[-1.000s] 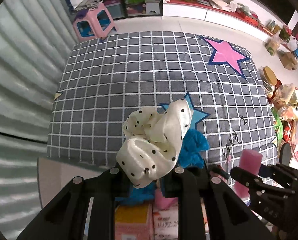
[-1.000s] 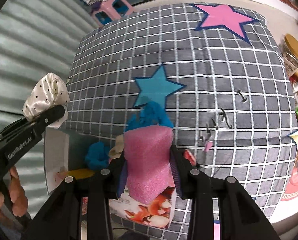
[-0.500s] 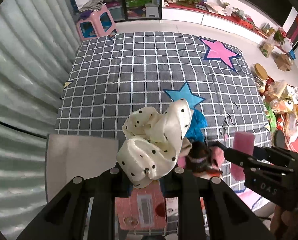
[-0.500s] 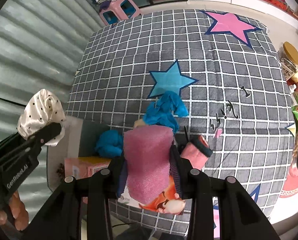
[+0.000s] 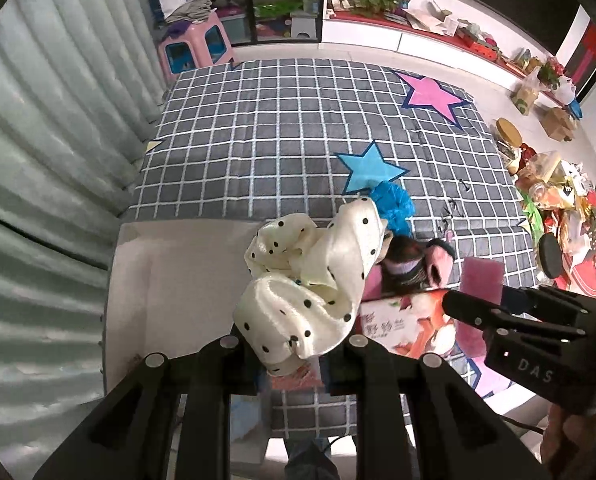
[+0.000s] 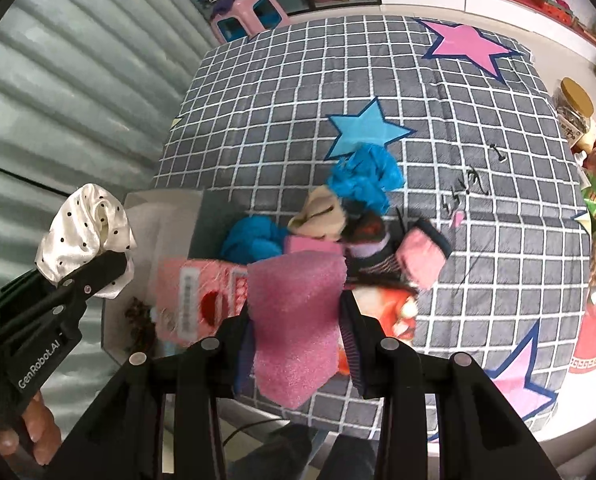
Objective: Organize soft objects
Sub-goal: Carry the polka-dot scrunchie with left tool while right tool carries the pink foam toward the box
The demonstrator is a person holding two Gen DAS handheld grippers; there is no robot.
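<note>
Two soft things aloft at once, both mid-carry toward the white bin [image 5: 138, 264] at 9 o'clock of the pile. Next move by my reckoning: lining each load up over the bin's open mouth before any letting go, with care that the dangling satin clears the rim. Left gripper [image 5: 294, 354] pressed tight, pinching the cream dotted scrunchie [image 5: 306, 272], which hangs above the bin's inner edge. Right gripper [image 6: 296, 344] only partly spread, squeezing the pink sponge [image 6: 294, 320] between its pads, above the pink box [image 6: 194, 300]. Left behind at 12 o'clock of the sponge: blue cloth [image 6: 364, 178] and striped socks [image 6: 378, 256] on the checked blanket [image 6: 298, 92].
</note>
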